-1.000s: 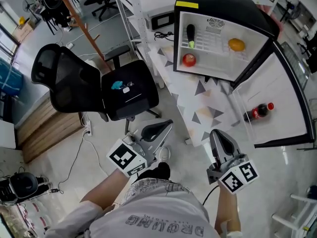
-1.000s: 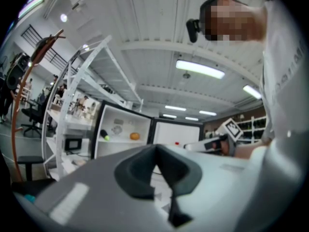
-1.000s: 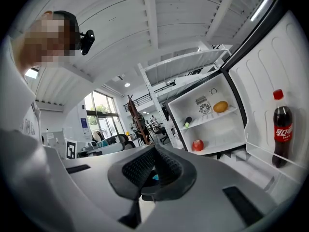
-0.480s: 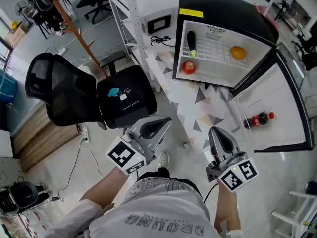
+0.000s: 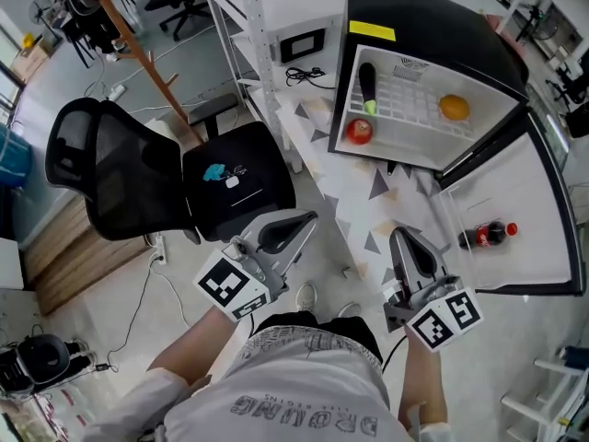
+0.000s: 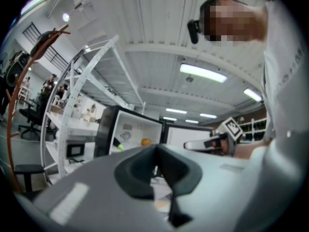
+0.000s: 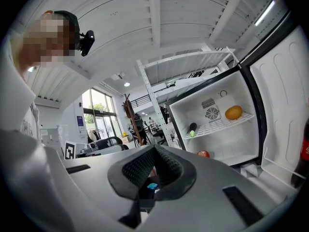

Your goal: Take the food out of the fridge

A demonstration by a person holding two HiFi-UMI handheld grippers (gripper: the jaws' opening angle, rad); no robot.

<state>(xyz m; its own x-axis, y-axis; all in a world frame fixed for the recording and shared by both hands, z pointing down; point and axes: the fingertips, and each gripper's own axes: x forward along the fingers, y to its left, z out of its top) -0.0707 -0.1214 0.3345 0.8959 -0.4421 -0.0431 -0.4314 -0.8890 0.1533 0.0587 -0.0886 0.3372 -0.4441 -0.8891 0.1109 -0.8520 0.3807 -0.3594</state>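
Observation:
A black mini fridge stands on the floor with its door swung wide. On its wire shelf lie a dark vegetable with a green end and an orange fruit. A red fruit sits on the fridge floor, and a cola bottle rests in the door rack. My left gripper and right gripper are both shut and empty. They are held level, pointing at the fridge from well short of it. The right gripper view shows the orange fruit and the red fruit.
A black office chair with small items on its seat stands to the left. A white metal rack rises beside the fridge. Cables trail over the floor at the left. The patterned floor lies between me and the fridge.
Both grippers have moved forward toward the fridge together with the person. Their jaws have stayed shut and the food has not moved.

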